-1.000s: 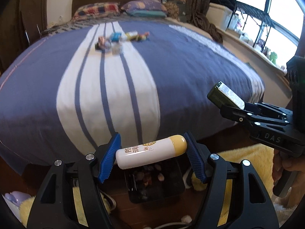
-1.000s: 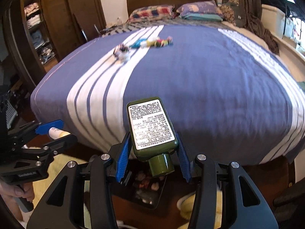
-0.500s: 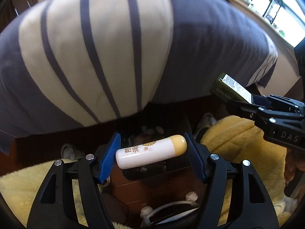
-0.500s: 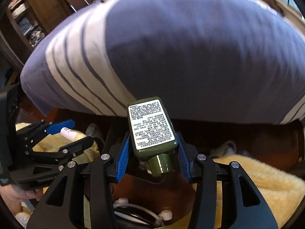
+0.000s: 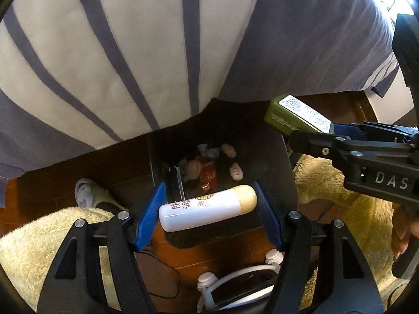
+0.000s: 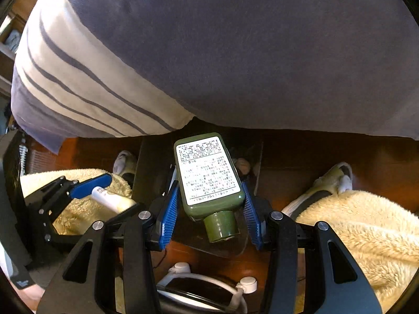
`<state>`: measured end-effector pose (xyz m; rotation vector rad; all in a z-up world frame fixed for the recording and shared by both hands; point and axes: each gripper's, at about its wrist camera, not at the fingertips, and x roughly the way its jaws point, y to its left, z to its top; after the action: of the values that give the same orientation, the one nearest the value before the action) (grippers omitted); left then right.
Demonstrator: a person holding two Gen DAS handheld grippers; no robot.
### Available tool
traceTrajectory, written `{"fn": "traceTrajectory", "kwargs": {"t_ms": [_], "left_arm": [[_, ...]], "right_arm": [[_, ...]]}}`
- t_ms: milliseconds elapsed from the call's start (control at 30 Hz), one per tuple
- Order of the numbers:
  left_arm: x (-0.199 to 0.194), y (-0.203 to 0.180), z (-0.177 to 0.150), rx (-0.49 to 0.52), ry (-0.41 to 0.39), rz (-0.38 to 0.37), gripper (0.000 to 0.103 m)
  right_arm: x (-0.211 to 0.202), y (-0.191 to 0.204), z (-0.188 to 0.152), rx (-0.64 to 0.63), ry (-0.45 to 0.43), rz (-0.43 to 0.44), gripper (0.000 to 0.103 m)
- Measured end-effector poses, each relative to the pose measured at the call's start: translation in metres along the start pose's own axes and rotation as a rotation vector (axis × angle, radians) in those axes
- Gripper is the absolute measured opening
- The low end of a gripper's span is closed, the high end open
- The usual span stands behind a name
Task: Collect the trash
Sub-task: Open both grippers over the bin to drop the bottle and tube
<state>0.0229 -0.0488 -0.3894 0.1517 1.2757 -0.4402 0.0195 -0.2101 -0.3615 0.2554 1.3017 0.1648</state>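
Note:
My left gripper (image 5: 209,209) is shut on a white tube with a yellow cap (image 5: 207,208), held crosswise between its blue pads. It hangs over a dark bin (image 5: 277,157) on the floor at the foot of the bed, with wrappers and scraps (image 5: 207,172) inside. My right gripper (image 6: 209,209) is shut on a green bottle with a white label (image 6: 208,175), cap toward the camera, also above the bin (image 6: 146,172). The right gripper (image 5: 340,141) and its green bottle (image 5: 296,115) show at the right of the left wrist view; the left gripper (image 6: 99,191) and its tube (image 6: 112,200) show at the left of the right wrist view.
The blue and white striped bedspread (image 5: 183,52) overhangs the bin from above. The person's yellow fleece legs (image 6: 353,230) and slippers (image 5: 85,192) flank the bin on a dark wood floor (image 5: 65,172). White cables and a plug (image 5: 209,280) lie below the grippers.
Both grippers have dropped from bed height and tilted downward, from facing the bed top to looking into the bin on the floor. Each still holds its item.

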Motion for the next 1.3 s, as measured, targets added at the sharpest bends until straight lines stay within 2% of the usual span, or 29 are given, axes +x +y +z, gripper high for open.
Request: {"fn": "traceTrajectory", "kwargs": {"t_ms": [33, 67, 167, 300, 367, 400, 433, 600, 667, 700, 767, 967, 1067, 1133, 1300], "left_arm": [[0.001, 0.0, 0.0, -0.007, 0.005, -0.009, 0.065], [0.002, 0.001, 0.001, -0.012, 0.011, -0.011, 0.069], [0.001, 0.004, 0.001, -0.019, 0.003, -0.004, 0.088], [-0.002, 0.005, 0.002, -0.021, -0.002, 0.015, 0.095], [-0.003, 0.005, 0.002, -0.018, -0.002, 0.027, 0.095], [-0.003, 0.005, 0.002, -0.019, 0.0, 0.032, 0.095], [-0.005, 0.006, 0.002, -0.023, 0.002, 0.033, 0.095], [-0.021, 0.012, 0.004, -0.049, -0.015, 0.036, 0.095], [-0.037, 0.013, 0.006, -0.047, -0.043, 0.05, 0.095], [-0.046, 0.013, 0.007, -0.045, -0.059, 0.054, 0.095], [-0.067, 0.015, 0.009, -0.044, -0.093, 0.059, 0.095], [-0.132, 0.026, 0.03, -0.036, -0.208, 0.071, 0.095], [-0.163, 0.031, 0.048, -0.046, -0.272, 0.042, 0.095], [-0.181, 0.034, 0.063, -0.049, -0.319, 0.014, 0.095], [-0.202, 0.037, 0.115, -0.036, -0.412, 0.07, 0.095]], "right_arm": [[0.001, 0.0, 0.0, -0.001, 0.001, 0.0, 0.047], [0.002, 0.001, 0.001, -0.003, 0.001, -0.001, 0.047], [0.001, 0.005, 0.005, -0.004, 0.002, 0.0, 0.047], [0.003, 0.004, 0.008, 0.015, 0.002, 0.02, 0.048], [0.002, 0.003, 0.01, 0.024, -0.002, 0.04, 0.05], [0.0, 0.003, 0.01, 0.032, -0.007, 0.046, 0.059], [-0.001, 0.003, 0.011, 0.036, -0.013, 0.048, 0.062], [-0.023, 0.005, 0.012, 0.034, -0.063, 0.034, 0.07], [-0.041, 0.007, 0.011, 0.015, -0.104, 0.015, 0.072], [-0.049, 0.007, 0.011, 0.007, -0.122, 0.012, 0.078], [-0.075, 0.008, 0.014, -0.004, -0.184, 0.005, 0.083], [-0.146, 0.011, 0.044, -0.041, -0.365, -0.026, 0.083], [-0.169, 0.013, 0.068, -0.072, -0.431, -0.05, 0.083], [-0.177, 0.013, 0.085, -0.084, -0.46, -0.069, 0.083], [-0.185, 0.016, 0.136, -0.104, -0.478, -0.075, 0.083]]}}
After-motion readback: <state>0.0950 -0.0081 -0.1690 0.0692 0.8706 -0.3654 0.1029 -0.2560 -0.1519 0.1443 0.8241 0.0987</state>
